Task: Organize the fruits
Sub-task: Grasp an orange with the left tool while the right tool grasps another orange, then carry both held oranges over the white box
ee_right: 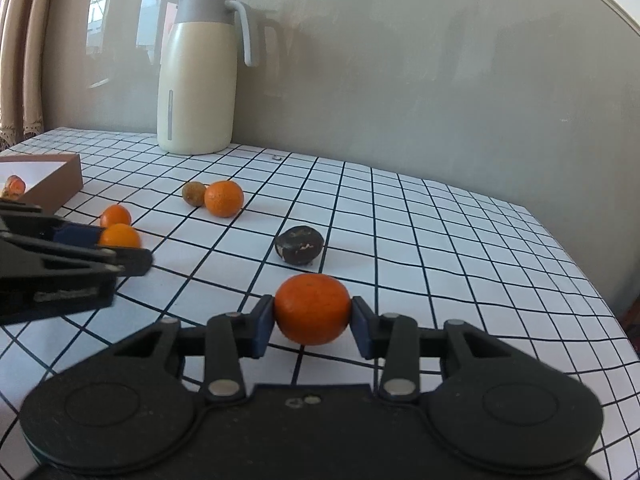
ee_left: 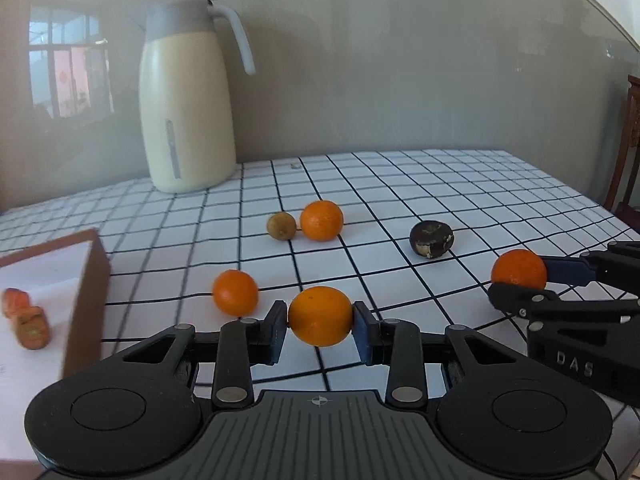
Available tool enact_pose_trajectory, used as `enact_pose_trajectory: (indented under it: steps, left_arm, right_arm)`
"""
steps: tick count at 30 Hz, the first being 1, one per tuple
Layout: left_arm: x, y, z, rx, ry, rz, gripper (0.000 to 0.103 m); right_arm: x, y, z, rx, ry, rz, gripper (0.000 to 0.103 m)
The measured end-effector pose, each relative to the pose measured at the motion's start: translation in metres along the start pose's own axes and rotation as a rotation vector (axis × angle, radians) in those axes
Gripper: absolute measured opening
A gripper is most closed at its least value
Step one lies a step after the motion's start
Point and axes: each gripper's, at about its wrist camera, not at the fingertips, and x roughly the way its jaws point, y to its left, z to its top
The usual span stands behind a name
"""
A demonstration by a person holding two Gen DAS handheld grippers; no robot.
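Observation:
My left gripper (ee_left: 320,322) is shut on an orange tangerine (ee_left: 320,315), held just above the checked tablecloth. It also shows in the right wrist view (ee_right: 120,237) at the left. My right gripper (ee_right: 312,314) is shut on another tangerine (ee_right: 312,308), seen from the left wrist at the right (ee_left: 519,268). Loose on the cloth lie a tangerine (ee_left: 235,292), a farther tangerine (ee_left: 321,220) touching a small brown fruit (ee_left: 281,225), and a dark blackened fruit (ee_left: 431,238). A brown cardboard box (ee_left: 86,300) with a white inside holds orange pieces (ee_left: 26,320) at the left.
A cream thermos jug (ee_left: 186,108) with a grey lid stands at the back by the grey wall. The table's right edge (ee_right: 600,292) drops off beside a wooden chair (ee_left: 628,148). A small crumb (ee_left: 295,166) lies near the back.

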Motion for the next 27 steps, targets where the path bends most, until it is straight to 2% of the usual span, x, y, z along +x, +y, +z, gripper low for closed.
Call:
enact_pose_trajectory:
  steps: [9, 18, 27]
  left_arm:
    - [-0.044, 0.008, -0.002, 0.025, -0.067, 0.036, 0.035]
    - [-0.090, 0.013, -0.018, 0.030, -0.107, 0.051, 0.035]
    - [-0.125, 0.035, -0.027, 0.032, -0.145, 0.098, 0.035]
  right_arm:
    - [-0.032, 0.004, -0.003, -0.017, -0.029, 0.019, 0.032]
    - [-0.060, 0.019, -0.004, -0.045, -0.068, 0.050, 0.032]
    - [-0.078, 0.038, -0.004, -0.073, -0.106, 0.086, 0.032]
